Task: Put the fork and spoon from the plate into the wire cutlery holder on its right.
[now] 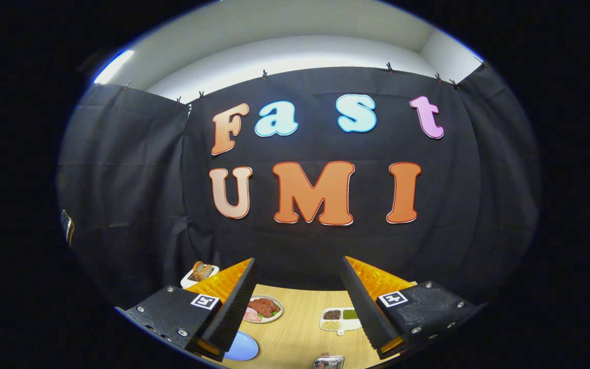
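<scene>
Tongs: our gripper (297,300) hangs spread wide, grasping nothing, aimed high at the booth wall.
Plate: we judge the blue plate (243,346) low beside the left finger.
Cutlery: fork, spoon unclear.
Holder: metal object (328,362) below, perhaps.

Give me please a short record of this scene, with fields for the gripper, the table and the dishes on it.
gripper: open, fingers apart, holding nothing
table: light wooden tabletop
between fingers: round plate with meat; white divided dish with grains
near left finger: blue oval plate
behind left finger: small white tray with bread
nearest edge: shiny metal object, unclear
</scene>
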Demonstrator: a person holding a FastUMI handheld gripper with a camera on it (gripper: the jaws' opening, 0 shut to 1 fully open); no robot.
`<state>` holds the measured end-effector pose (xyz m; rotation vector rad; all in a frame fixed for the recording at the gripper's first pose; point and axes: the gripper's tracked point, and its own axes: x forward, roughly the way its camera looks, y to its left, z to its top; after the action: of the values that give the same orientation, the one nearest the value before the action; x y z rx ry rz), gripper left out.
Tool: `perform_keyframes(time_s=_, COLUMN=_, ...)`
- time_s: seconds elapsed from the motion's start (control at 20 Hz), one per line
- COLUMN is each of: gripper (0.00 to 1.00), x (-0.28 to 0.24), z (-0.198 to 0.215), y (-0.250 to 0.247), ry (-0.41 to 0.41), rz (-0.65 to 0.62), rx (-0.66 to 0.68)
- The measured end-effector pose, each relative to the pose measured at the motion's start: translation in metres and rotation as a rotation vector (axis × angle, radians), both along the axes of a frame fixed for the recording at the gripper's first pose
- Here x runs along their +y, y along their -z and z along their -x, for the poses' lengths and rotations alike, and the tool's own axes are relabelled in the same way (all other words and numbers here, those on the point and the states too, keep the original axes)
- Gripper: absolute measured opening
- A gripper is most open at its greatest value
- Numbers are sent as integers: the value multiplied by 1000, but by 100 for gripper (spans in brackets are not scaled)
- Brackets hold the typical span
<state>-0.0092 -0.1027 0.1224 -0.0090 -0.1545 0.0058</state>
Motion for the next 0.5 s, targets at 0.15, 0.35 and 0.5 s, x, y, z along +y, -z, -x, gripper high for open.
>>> perform_keyframes(time_s=0.15, gripper=97, x=7, z=-1, y=1, ry=-14, rz=0, rx=1)
perform_keyframes(time_s=0.35, gripper=97, x=9, z=-1, y=-2, ry=-20, rz=-1, rx=-6)
perform_keyframes(time_s=0.5, gripper=97, x=12, z=-1, y=-1, ry=-28, rz=-4, rx=-2)
